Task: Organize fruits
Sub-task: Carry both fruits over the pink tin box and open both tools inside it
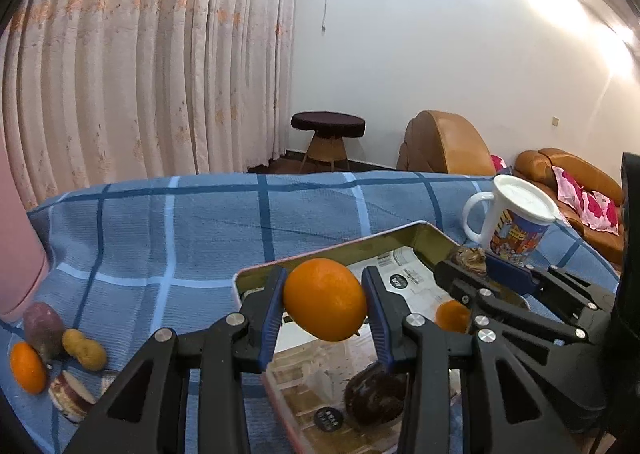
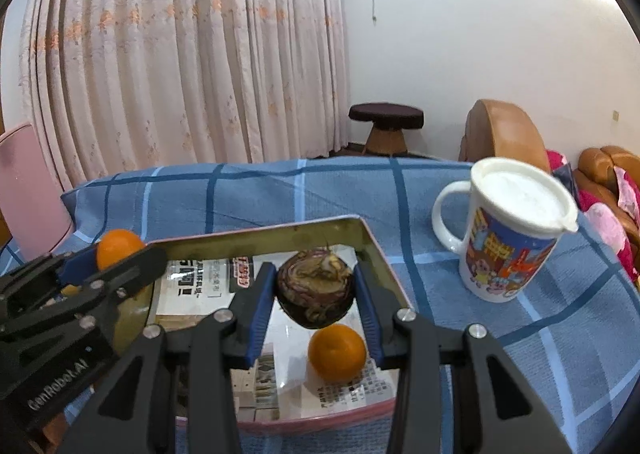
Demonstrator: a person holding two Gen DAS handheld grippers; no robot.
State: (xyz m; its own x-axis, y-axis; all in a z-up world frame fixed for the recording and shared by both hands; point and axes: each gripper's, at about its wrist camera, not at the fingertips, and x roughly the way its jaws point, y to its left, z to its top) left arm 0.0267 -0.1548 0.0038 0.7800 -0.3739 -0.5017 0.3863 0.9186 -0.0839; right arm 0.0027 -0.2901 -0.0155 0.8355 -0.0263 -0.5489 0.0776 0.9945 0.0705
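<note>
My left gripper is shut on an orange and holds it above the near-left part of a rectangular metal tin lined with printed paper. My right gripper is shut on a dark purple-brown mangosteen and holds it above the same tin. A small orange lies in the tin; it also shows in the left wrist view. Another dark fruit lies in the tin near the left gripper. Each gripper shows in the other's view, the right and the left.
On the blue checked cloth to the left lie an orange, a peanut, a purple fruit and a cut purple piece. A lidded cartoon mug stands right of the tin. A pink object stands at far left.
</note>
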